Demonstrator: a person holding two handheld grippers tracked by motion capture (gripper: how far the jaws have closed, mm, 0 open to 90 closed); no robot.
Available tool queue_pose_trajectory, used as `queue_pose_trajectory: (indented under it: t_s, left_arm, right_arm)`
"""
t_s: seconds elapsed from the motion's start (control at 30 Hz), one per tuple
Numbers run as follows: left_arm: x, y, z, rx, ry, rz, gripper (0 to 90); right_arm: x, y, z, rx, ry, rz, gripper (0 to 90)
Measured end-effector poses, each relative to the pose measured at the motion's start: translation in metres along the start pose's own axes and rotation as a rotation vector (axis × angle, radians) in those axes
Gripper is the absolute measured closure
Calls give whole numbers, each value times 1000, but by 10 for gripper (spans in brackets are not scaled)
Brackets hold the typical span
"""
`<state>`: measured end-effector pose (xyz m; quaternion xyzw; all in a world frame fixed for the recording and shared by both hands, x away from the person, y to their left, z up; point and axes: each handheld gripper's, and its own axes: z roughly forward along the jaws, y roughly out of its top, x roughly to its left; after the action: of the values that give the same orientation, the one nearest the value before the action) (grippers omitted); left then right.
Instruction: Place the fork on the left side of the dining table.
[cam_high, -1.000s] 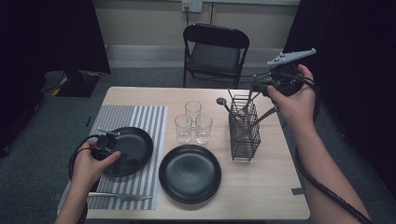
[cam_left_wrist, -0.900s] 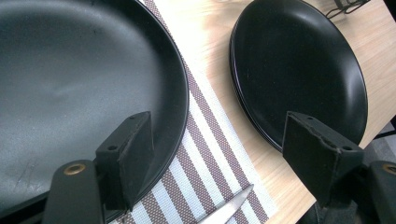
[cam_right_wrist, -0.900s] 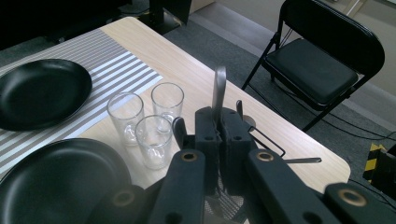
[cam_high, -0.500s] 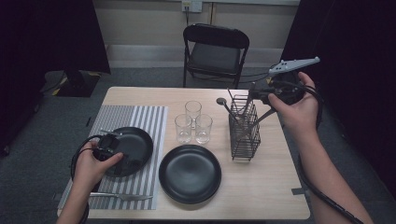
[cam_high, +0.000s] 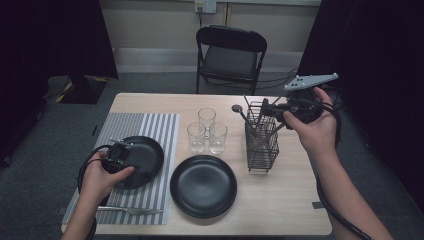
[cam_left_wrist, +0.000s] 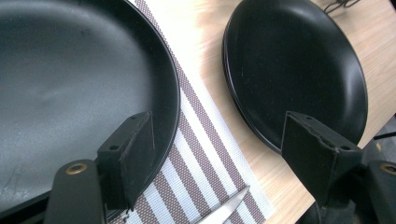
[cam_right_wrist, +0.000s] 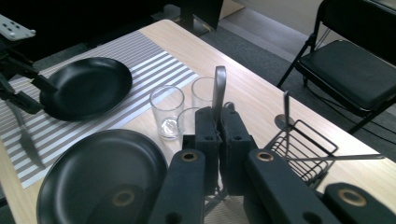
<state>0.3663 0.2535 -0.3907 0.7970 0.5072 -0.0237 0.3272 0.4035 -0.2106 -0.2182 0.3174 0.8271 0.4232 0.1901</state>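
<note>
Landmark: wire cutlery rack (cam_high: 261, 141), right of the three glasses (cam_high: 206, 131).
Left gripper (cam_left_wrist: 219, 154): nearest us, far left of the rack, jaws wide, one over the mat plate (cam_high: 142, 159), gripping nothing.
Right gripper (cam_right_wrist: 218, 140): over the rack, jaws clamped on a slim metal utensil handle (cam_right_wrist: 219, 91).
Progress: my read, utensil lifted clear; placing it by a plate remains.
Utensil: grey, upright, working end hidden.

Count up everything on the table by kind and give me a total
Black plates: 2
Clear glasses: 3
Wire utensil rack: 1
Striped placemat: 1
Knife on the placemat: 1
Utensil clamped in the right gripper: 1
Utensils standing in the rack: too thin to count
Total: 9
</note>
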Motion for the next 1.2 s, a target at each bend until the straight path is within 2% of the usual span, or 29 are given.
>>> queue_pose_trajectory:
  t_s: [0.23, 0.33, 0.37, 0.67, 0.8, 0.93, 1.2]
  left_arm:
    - [-4, 2, -1, -10, -8, 7, 272]
    - [-7, 4, 0, -7, -13, 29, 290]
    - [-9, 5, 1, -17, -19, 22, 296]
    - [-26, 12, 8, -1, -33, 74, 311]
    - [-36, 14, 17, 38, -38, 114, 311]
    - [-45, 16, 23, 44, -46, 139, 315]
    - [-57, 26, 33, 8, -88, 145, 351]
  right_arm:
    - [5, -9, 7, 6, 24, 2, 876]
    - [7, -13, 10, 6, 35, 10, 876]
    - [8, -13, 11, 5, 40, 8, 876]
    - [15, -10, 11, -8, 58, 0, 876]
    - [18, -13, 14, -11, 71, 0, 876]
    - [21, -17, 20, -2, 88, -2, 876]
    - [27, -20, 28, 0, 107, -6, 876]
